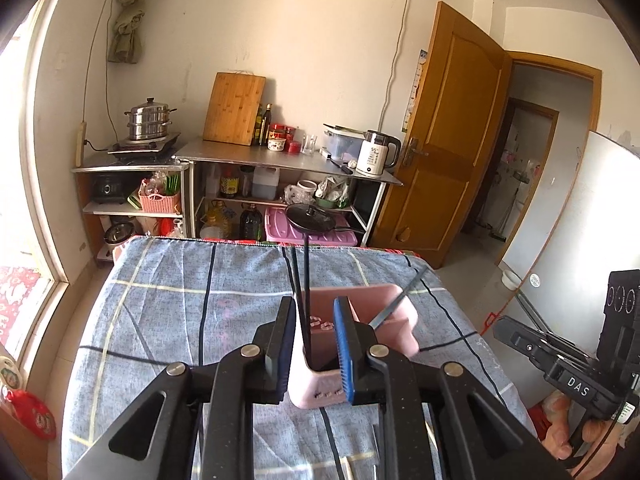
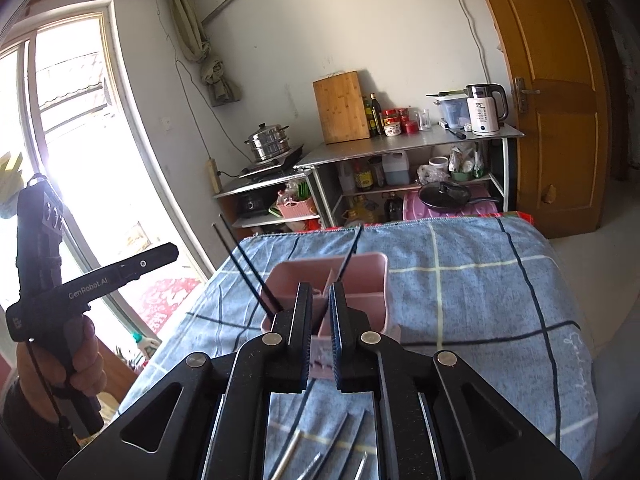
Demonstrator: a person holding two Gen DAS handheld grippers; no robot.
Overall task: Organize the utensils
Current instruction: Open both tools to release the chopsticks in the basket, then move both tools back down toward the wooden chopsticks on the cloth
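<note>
The left tool [image 1: 314, 344] stands spread apart around the near corner of the pink plastic utensil holder [image 1: 360, 320], gripping nothing — two thin black chopsticks [image 1: 304, 280] rise from the compartment between its pads. The right tool [image 2: 320, 330] hovers just before the same holder, its pads nearly together with nothing between them. Metal utensils [image 2: 316, 452] lie below it on the blue checked cloth-covered surface [image 2: 460, 280].

Both wrist cameras sit low and close over the pink holder [image 1: 352, 332], facing the kitchen shelves [image 2: 404, 148] they share.
</note>
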